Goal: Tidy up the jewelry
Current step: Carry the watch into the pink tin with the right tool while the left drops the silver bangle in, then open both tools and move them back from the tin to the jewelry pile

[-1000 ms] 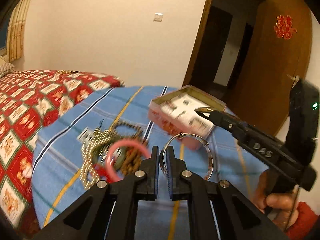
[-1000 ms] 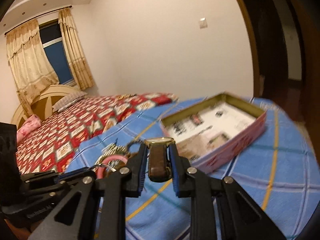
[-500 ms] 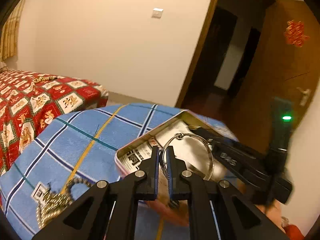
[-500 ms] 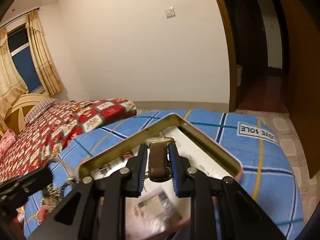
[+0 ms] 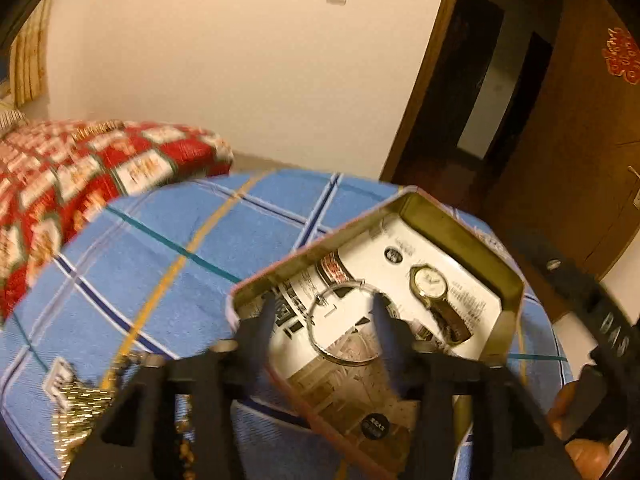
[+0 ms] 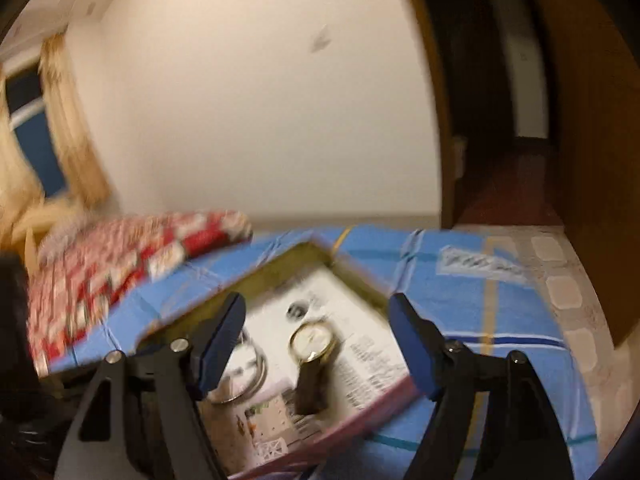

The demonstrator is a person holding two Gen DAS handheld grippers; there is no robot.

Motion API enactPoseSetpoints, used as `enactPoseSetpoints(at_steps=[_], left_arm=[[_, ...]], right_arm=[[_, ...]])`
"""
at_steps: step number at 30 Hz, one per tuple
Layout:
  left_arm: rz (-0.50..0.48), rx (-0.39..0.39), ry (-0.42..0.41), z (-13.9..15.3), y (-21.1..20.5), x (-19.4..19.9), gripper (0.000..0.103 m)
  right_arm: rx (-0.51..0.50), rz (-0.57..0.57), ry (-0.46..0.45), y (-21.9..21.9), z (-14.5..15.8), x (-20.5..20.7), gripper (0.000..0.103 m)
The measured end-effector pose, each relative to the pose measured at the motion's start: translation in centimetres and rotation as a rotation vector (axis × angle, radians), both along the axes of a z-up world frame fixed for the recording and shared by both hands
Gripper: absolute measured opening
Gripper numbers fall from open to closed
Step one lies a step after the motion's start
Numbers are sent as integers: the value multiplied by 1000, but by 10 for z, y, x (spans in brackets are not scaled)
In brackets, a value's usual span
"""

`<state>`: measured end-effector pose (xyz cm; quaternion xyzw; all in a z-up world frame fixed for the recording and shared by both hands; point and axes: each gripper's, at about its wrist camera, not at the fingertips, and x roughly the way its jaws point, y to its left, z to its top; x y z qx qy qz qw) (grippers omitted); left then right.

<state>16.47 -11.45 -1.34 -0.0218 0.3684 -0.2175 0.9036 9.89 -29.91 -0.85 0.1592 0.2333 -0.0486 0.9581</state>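
Both my grippers hang spread wide and empty over the tin box (image 5: 502, 276), left gripper (image 5: 324, 312) above the silver bangle (image 5: 344, 324), right gripper (image 6: 316, 320) above the gold watch (image 6: 312, 340), both pieces lying on the printed paper lining. Withdrawing carelessly, I judge, a finger could catch the rim and tip the tin off the blue checked cloth (image 5: 180, 248). "DAS" reads on the right gripper's body; the lining's print is illegible.

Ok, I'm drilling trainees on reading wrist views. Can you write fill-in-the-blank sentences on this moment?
1. The watch lies inside the ____.
2. Beside the watch in the tin lies a silver ____.
3. Both the left gripper and the right gripper are ____.
4. The cloth under the tin is mostly ____.

Missing words: tin; bangle; open; blue
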Motion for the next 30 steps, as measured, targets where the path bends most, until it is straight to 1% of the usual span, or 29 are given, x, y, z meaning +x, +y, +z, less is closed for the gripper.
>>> enactPoseSetpoints(at_steps=[1,2,3,6,8,11,17,21,25,30], left_arm=[[12,2,-39,6,4,-7,69],[20,6,-67,11,7,-13,70],[26,12,-85,13,10,-20,70],[58,35,-93,13,22,-33,70],[66,29,-85,10,30,-43,70],[79,42,-90,4,41,-62,70],[68,78,-99,-5,46,-91,70],[81,55,-74,-8,57,-104,70],[89,64,-71,-11,66,-113,70],[93,65,-71,-10,74,-120,70]], right_arm=[[7,-47,-26,-5,3,-9,77],[20,-103,-50,-12,5,-21,77],[34,-135,-56,-17,6,-28,77],[89,-204,-59,-28,2,-47,77],[98,-228,-33,-27,-1,-51,77],[86,-233,-2,-22,-4,-56,77],[16,-241,39,2,-6,-67,77],[-23,-216,67,18,-11,-68,77],[-65,-176,88,34,-14,-70,77],[-78,-183,84,40,-14,-76,77]])
